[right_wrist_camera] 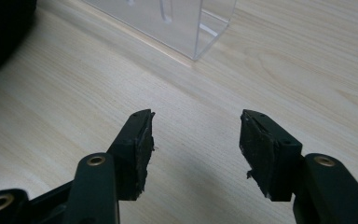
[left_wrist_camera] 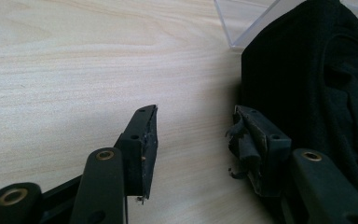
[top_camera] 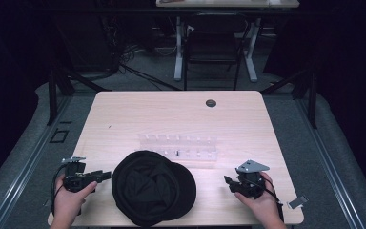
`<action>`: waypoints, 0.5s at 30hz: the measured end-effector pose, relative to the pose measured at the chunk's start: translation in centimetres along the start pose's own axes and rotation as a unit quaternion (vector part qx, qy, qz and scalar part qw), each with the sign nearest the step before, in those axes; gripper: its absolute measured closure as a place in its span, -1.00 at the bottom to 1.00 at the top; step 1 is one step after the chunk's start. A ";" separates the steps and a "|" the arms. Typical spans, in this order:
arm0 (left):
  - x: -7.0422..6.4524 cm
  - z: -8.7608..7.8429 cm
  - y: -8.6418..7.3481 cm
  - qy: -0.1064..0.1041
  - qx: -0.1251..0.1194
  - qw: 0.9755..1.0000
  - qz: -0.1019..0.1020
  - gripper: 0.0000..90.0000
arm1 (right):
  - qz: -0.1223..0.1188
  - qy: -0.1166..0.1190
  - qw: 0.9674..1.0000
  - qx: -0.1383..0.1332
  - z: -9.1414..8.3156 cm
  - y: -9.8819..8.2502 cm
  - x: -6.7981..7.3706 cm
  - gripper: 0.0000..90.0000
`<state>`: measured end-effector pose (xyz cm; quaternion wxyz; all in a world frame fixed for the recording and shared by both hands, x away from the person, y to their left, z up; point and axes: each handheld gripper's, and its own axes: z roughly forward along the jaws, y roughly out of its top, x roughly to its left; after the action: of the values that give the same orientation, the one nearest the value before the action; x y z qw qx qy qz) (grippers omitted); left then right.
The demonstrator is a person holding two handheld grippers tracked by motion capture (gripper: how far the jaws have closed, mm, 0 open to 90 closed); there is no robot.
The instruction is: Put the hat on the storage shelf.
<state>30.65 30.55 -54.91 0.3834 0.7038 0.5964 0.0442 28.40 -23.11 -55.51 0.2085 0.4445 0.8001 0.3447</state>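
Observation:
A black cap lies on the wooden table near its front edge, brim toward the right. Behind it stands a clear plastic rack with small pegs. My left gripper rests low at the cap's left side, open, its tips pointing at the cap. In the left gripper view the gripper holds nothing and the cap lies right beside the right-hand jaw. My right gripper sits to the right of the cap, open and empty. In the right gripper view the gripper faces the rack's corner.
A round cable hole sits near the table's far edge. A small grey piece lies off the table's front right corner. A chair and another desk's legs stand on the floor beyond.

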 end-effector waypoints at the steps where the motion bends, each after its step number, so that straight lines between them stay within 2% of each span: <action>1: 0.0 0.0 0.1 0.000 0.005 1.000 0.002 0.13 | 0.000 0.000 1.000 0.000 0.0 0.0 0.0 -0.02; 4: -0.2 -0.2 0.4 -0.005 0.016 1.000 0.001 0.13 | 0.005 0.000 1.000 0.003 -0.2 0.0 -0.2 -0.02; 11: -0.4 -1.1 1.2 -0.034 0.030 0.999 -0.016 0.10 | 0.010 -0.002 1.000 -0.004 -0.2 -0.2 -0.3 -0.02; 15: -0.6 -1.5 1.5 -0.036 0.032 0.999 -0.015 0.09 | 0.009 -0.003 1.000 -0.002 -0.3 -0.2 -0.4 -0.02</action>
<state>30.87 30.76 -52.72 0.3824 0.7080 0.5937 -0.0062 28.31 -23.63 -55.42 0.2088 0.4522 0.7949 0.3464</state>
